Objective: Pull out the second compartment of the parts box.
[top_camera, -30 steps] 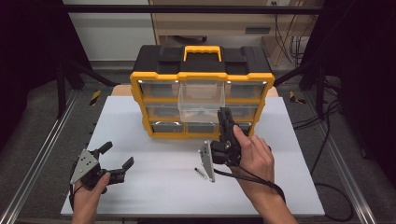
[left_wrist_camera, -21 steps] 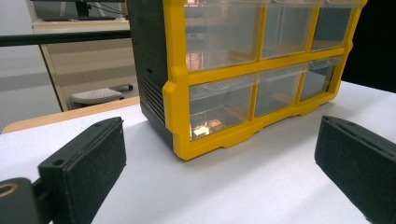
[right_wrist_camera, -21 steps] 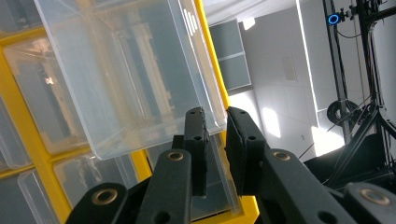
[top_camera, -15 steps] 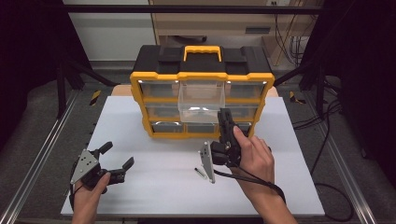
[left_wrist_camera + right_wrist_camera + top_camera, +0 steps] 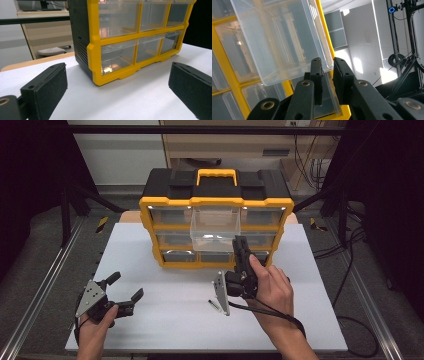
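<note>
Clear drawer (image 5: 215, 226) pulled out from top middle slot of yellow organizer (image 5: 150, 227). Right gripper (image 5: 241, 245) raised in front of organizer, jaws clamped on drawer's front corner. Left gripper (image 5: 125, 287) rested low, left of organizer, jaws spread, nothing held.

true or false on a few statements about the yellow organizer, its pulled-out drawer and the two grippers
1. The clear plastic drawer in the top middle of the yellow and black organizer is pulled out. True.
2. The right gripper is shut on that drawer's front edge. True.
3. The left gripper grips the organizer's handle. False: it rests open on the white table, apart from the organizer.
4. The organizer's yellow handle is on its front. False: it is on top.
</note>
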Action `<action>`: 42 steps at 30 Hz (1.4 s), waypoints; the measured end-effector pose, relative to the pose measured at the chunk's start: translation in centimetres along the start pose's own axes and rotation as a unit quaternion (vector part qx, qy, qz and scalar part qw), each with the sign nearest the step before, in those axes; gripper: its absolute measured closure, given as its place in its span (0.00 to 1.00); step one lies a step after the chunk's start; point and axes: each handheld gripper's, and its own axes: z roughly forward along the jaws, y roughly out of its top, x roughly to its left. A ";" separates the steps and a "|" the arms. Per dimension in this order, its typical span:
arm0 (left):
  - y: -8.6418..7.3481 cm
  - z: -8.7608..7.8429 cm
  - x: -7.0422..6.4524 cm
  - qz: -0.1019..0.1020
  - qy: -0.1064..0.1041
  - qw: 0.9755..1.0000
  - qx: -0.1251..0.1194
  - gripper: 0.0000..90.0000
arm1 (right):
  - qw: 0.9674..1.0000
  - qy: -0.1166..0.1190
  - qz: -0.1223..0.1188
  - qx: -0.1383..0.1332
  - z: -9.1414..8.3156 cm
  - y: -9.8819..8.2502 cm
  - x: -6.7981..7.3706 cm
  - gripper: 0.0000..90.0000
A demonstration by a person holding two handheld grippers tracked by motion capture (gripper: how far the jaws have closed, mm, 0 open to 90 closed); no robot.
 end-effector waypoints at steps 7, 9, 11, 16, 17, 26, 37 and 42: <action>0.0 0.0 0.0 0.000 0.000 1.000 0.000 0.02 | 1.000 0.005 0.010 -0.001 0.0 -0.1 -0.1 0.85; 0.0 0.0 0.0 0.001 0.001 1.000 0.001 0.02 | 1.000 0.008 0.012 -0.003 0.0 0.0 -0.2 0.84; 0.0 0.0 0.0 0.001 0.001 1.000 0.001 0.02 | 1.000 0.011 0.016 -0.005 0.0 0.0 -0.2 0.80; 0.0 -0.1 0.0 0.001 0.001 1.000 0.001 0.02 | 1.000 0.009 0.026 -0.010 -0.3 0.1 0.0 0.68; 0.0 -0.1 0.0 0.001 0.001 1.000 0.001 0.02 | 0.999 0.010 0.031 -0.009 -0.3 0.1 0.0 0.65; -0.1 -0.1 0.1 0.003 0.005 1.000 0.004 0.02 | 0.995 0.038 0.093 0.013 -0.4 -1.2 -0.2 0.46; -0.2 -0.2 0.2 0.008 0.013 1.000 0.011 0.02 | 0.979 0.100 0.175 0.039 -0.3 -3.3 1.0 0.31; -0.3 -0.2 0.2 0.009 0.014 1.000 0.013 0.02 | 0.964 0.141 0.220 0.045 -0.1 -4.2 1.6 0.27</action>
